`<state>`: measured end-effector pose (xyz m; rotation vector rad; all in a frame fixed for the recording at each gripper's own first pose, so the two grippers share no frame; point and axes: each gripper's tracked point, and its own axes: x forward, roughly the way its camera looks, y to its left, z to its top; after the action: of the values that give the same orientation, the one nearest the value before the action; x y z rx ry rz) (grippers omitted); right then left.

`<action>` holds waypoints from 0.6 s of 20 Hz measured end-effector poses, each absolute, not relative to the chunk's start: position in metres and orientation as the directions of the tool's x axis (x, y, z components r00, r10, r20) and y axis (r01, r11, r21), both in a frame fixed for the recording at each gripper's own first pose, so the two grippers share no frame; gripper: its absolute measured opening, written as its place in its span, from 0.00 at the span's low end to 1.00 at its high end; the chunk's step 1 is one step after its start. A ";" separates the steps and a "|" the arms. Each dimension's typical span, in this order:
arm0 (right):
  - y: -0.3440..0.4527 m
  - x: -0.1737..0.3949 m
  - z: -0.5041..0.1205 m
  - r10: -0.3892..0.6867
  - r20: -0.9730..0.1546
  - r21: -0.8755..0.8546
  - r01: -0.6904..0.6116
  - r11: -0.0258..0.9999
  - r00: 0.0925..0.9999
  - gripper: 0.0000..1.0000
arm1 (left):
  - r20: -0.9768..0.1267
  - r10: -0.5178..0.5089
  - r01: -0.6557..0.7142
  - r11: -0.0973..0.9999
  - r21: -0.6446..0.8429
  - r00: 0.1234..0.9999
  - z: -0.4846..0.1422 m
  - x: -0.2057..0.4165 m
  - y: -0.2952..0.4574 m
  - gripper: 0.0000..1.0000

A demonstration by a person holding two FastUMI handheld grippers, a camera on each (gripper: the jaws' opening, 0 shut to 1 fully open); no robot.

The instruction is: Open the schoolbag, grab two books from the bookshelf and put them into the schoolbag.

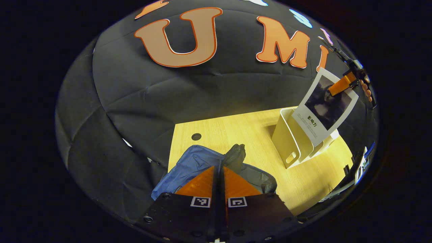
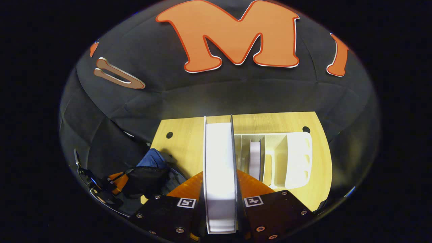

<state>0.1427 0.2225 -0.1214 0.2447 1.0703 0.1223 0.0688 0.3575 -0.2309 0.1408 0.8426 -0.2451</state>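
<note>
Book (image 2: 219,175) clamped edge-on in the right gripper (image 2: 220,189), long axis running away toward the bookshelf (image 2: 290,158) (desk's far-right corner); left gripper (image 1: 218,175) pinches the schoolbag (image 1: 195,163).

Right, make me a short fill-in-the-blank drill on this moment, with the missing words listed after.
1. The right gripper is shut on a ____.
2. The white bookshelf stands on the wooden ____.
3. One thin book still stands in the ____.
4. The left gripper holds the blue schoolbag with its fingers ____.

Missing words: book; table; bookshelf; shut
</note>
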 end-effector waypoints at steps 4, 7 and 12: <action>0.234 0.127 -0.114 0.267 -0.820 0.322 0.022 0.946 0.507 0.37 | -0.756 -0.156 0.274 0.961 0.032 0.635 -0.231 0.069 0.354 0.05; 0.253 0.109 -0.127 0.337 -0.816 0.394 0.026 0.919 0.470 0.36 | -0.761 -0.147 0.277 0.960 0.044 0.632 -0.233 0.070 0.354 0.05; 0.300 0.083 -0.160 0.481 -0.768 0.564 0.093 0.820 0.423 0.35 | -0.769 -0.134 0.271 0.961 0.053 0.625 -0.238 0.070 0.354 0.05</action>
<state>0.0826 0.3001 -0.1596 0.5882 1.1228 0.2610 0.0699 0.3538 -0.2385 0.1695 0.8663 -0.2331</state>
